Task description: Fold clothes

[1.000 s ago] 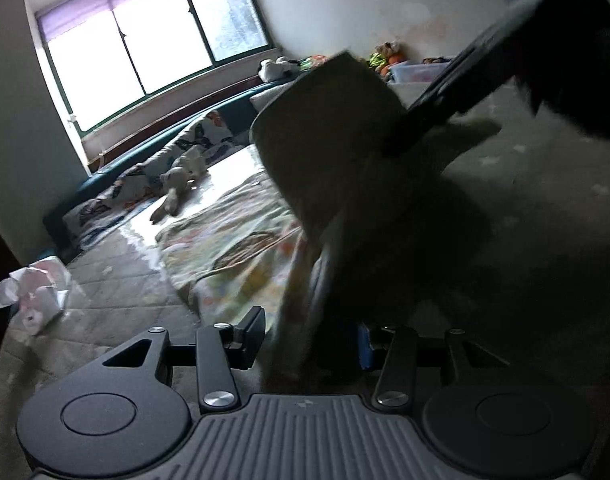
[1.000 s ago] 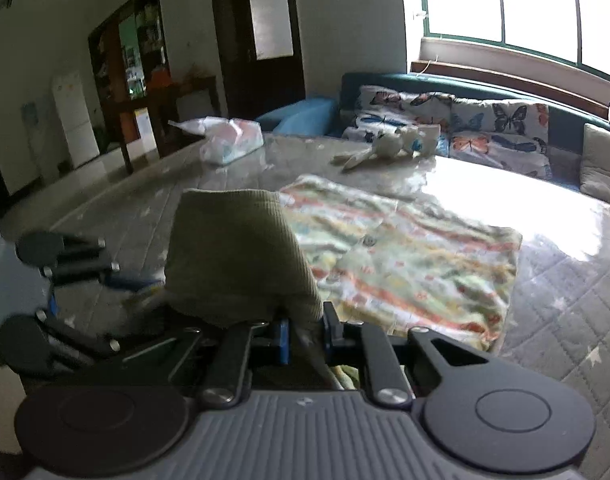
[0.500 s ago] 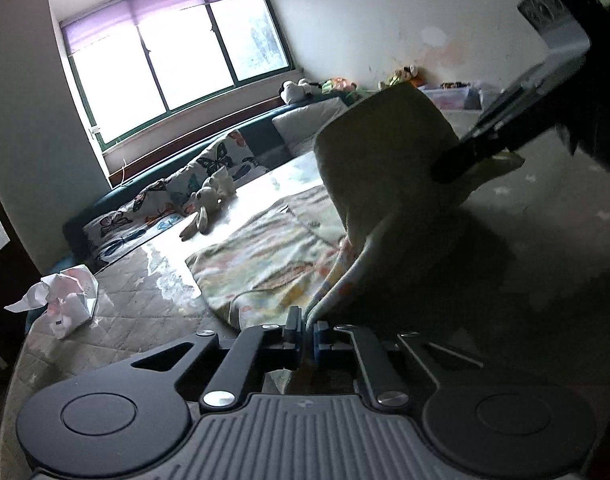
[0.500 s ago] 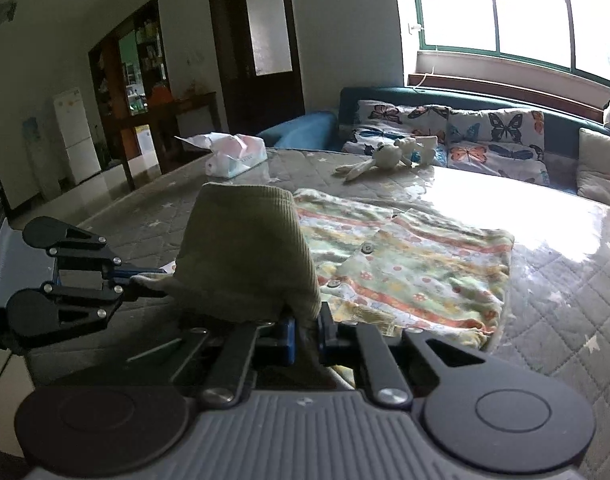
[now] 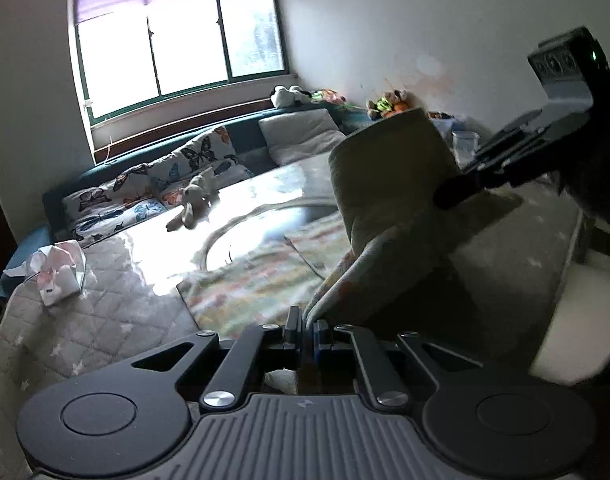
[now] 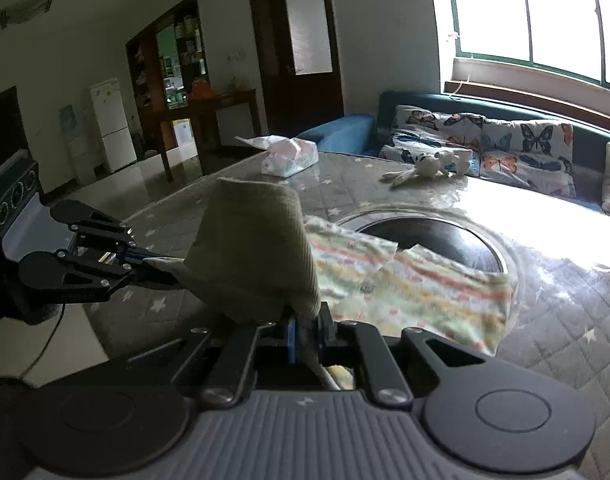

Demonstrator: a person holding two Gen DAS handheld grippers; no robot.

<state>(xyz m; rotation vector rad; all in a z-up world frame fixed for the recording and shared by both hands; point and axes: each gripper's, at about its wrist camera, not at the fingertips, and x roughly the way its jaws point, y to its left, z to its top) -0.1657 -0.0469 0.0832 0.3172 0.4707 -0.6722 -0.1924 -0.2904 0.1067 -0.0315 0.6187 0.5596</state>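
Olive ribbed cloth, the hem of a shirt [image 6: 257, 248], stood lifted between the two tongs, higher off the counter [image 6: 565, 320] than a second before. The left tongs [image 5: 308, 332], which had been part-open then, were now pinched tight on the shirt's pale edge; the right tongs [image 6: 305, 330] were clamped on the other end of the same hem, just as before. The rest of the shirt, striped in soft colours, lay spread near the counter's near edge, and its far end had slid back to uncover a dark round patch [image 6: 433, 242] in the counter. The raised fold hid the shirt's near part. A tissue pack [image 6: 291, 156] and a soft toy [image 6: 425, 168] lay toward the far edge. Blur smeared the left view's right side.
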